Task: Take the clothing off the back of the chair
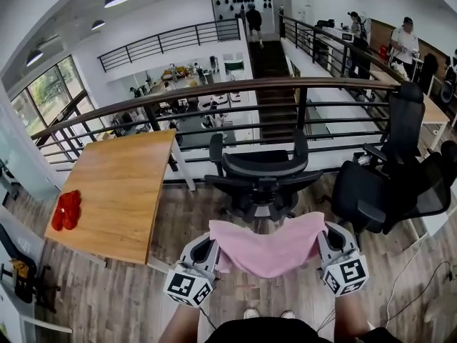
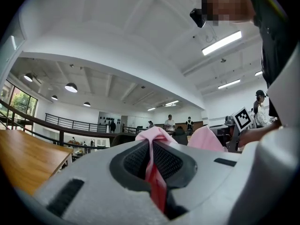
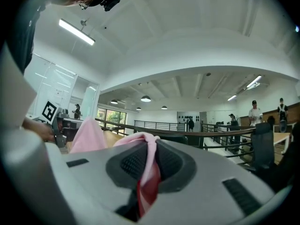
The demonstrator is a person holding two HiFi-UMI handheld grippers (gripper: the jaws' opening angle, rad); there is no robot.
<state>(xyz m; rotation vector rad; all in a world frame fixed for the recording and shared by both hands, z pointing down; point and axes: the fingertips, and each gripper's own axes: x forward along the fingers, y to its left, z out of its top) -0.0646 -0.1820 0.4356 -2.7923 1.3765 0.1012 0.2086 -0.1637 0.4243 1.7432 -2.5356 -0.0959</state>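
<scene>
A pink garment (image 1: 270,247) hangs stretched between my two grippers, in front of the black office chair (image 1: 261,177) and clear of its backrest. My left gripper (image 1: 212,245) is shut on the garment's left corner; in the left gripper view the pink cloth (image 2: 152,139) is pinched between the dark pads. My right gripper (image 1: 323,240) is shut on the right corner, and the cloth (image 3: 148,159) shows squeezed between its pads in the right gripper view. Both grippers point level, toward the chair.
A wooden table (image 1: 121,191) with a red cloth (image 1: 66,210) stands at the left. More black chairs (image 1: 389,191) crowd the right. A railing (image 1: 214,95) runs behind the chair, over a lower floor. People stand at the far right (image 1: 405,43).
</scene>
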